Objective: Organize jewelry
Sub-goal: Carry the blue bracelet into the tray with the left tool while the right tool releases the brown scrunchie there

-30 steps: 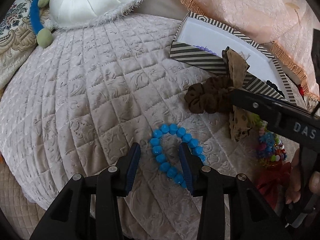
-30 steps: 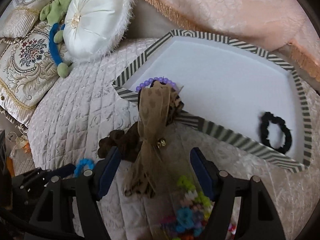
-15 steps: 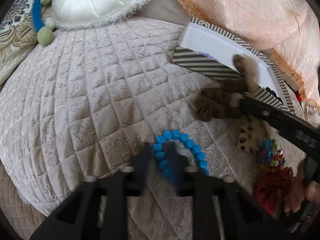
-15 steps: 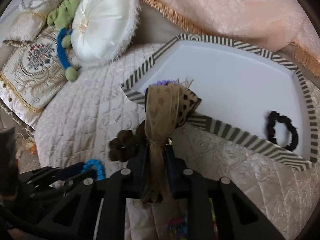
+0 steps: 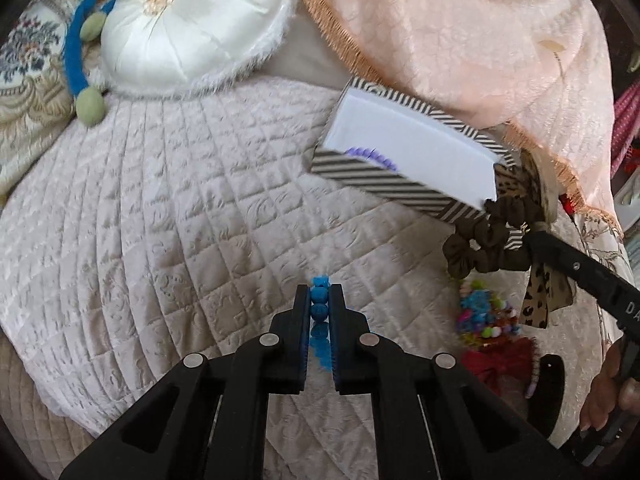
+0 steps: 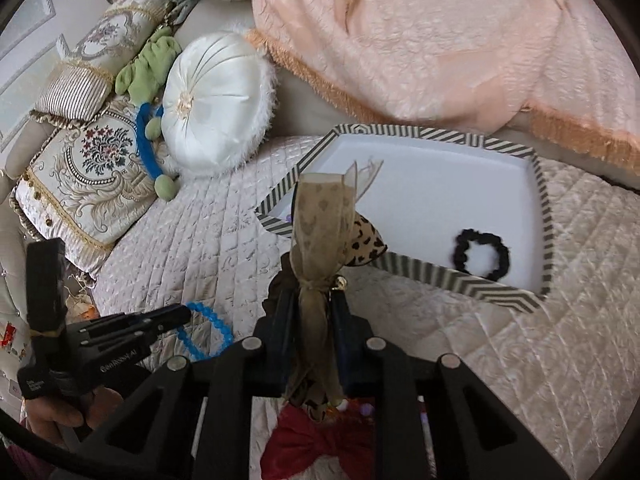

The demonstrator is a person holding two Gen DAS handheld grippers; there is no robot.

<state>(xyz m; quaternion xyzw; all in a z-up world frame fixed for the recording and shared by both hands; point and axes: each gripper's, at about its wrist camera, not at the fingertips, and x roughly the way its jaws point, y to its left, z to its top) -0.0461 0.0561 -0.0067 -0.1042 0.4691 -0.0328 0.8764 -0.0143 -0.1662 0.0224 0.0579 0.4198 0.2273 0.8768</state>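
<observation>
My left gripper (image 5: 320, 294) is shut on the blue bead bracelet (image 5: 319, 307), lifted a little above the quilted bedspread; it also shows in the right wrist view (image 6: 206, 330). My right gripper (image 6: 314, 300) is shut on a brown scrunchie with a sheer and leopard-print bow (image 6: 320, 216), held up in front of the striped tray (image 6: 516, 294). From the left wrist view the scrunchie (image 5: 486, 240) hangs at the tray's near corner (image 5: 380, 184). A purple bead bracelet (image 5: 370, 156) and a black scrunchie (image 6: 482, 254) lie in the tray.
A colourful bead piece (image 5: 482, 316) and a red bow (image 6: 316, 440) lie on the bedspread (image 5: 180, 208) near my right gripper. A round white cushion (image 6: 218, 104), patterned pillows (image 6: 88, 168) and a peach fringed throw (image 6: 420, 40) sit behind the tray.
My left gripper closed on the blue bracelet and raised it. My right gripper closed on the brown scrunchie and lifted it toward the tray.
</observation>
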